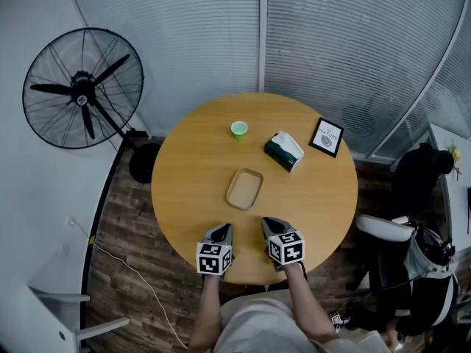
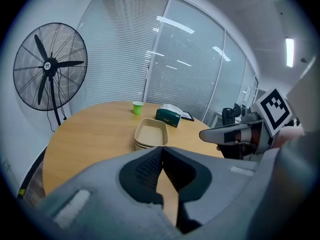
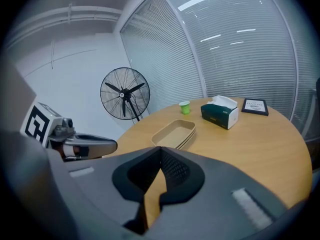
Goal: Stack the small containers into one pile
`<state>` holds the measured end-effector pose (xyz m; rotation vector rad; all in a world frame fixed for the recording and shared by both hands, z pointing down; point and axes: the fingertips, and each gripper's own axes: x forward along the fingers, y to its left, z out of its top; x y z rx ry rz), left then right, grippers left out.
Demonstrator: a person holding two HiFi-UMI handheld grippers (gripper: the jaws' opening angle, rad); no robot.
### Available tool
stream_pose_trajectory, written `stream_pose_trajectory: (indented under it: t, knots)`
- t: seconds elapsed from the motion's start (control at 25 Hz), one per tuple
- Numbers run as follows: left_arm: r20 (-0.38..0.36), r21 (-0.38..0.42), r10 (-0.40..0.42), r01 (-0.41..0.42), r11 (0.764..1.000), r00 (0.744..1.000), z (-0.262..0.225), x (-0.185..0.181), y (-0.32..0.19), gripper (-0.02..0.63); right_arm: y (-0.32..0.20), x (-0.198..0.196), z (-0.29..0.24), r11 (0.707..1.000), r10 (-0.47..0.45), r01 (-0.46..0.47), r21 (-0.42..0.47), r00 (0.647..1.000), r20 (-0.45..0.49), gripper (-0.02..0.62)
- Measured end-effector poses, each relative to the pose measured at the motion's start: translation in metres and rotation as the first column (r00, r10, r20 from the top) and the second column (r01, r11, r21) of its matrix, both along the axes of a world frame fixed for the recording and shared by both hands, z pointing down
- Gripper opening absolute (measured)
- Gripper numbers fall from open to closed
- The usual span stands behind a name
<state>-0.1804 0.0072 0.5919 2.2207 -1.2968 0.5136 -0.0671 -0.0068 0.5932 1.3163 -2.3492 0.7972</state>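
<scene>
- So, the beige oblong containers [image 2: 151, 134] are nested into one pile around the middle of the round wooden table [image 1: 191, 168]. I count at least two rims stacked, maybe three, hard to tell.
- No loose container anywhere else on the table, so to me the stacking looks pretty much done.
- Left gripper [image 2: 161, 151] hangs over the table's near edge, jaws pressed together with nothing between them.
- Right gripper [image 3: 160, 151] is just beside it at that same edge, also closed and empty. Both are well short of the pile.
- Handling guess: they look like thin moulded-pulp trays, so light, fairly stiff and matte rather than slippery. A hard squeeze would probably dent a wall.
- Best spot to grab is the flared rim at a short end, one jaw inside and one outside. Pinch only the top rim unless you want the whole pile coming up.
- Towards the table's far side are a green cup [image 1: 239, 129], a tissue box [image 1: 283, 151] and a framed card [image 1: 326, 137], none in the way.
</scene>
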Motion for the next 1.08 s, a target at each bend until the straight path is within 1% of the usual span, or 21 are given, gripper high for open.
stream_pose_trajectory:
  t: [0.64, 1.08]
  knots:
    - [-0.018, 0.000, 0.015, -0.015, 1.000, 1.000, -0.0001, -0.0018, 0.0011, 0.002, 0.0007, -0.0051, 0.0013, 1.000, -0.001, 0.001, -0.001, 1.000, -0.010, 0.000]
    - [-0.025, 0.004, 0.008, -0.008, 1.000, 1.000, -0.0014, -0.0011, 0.0031, 0.002, 0.0050, -0.0053, 0.0005, 1.000, -0.012, 0.012, 0.003, 1.000, -0.017, 0.000]
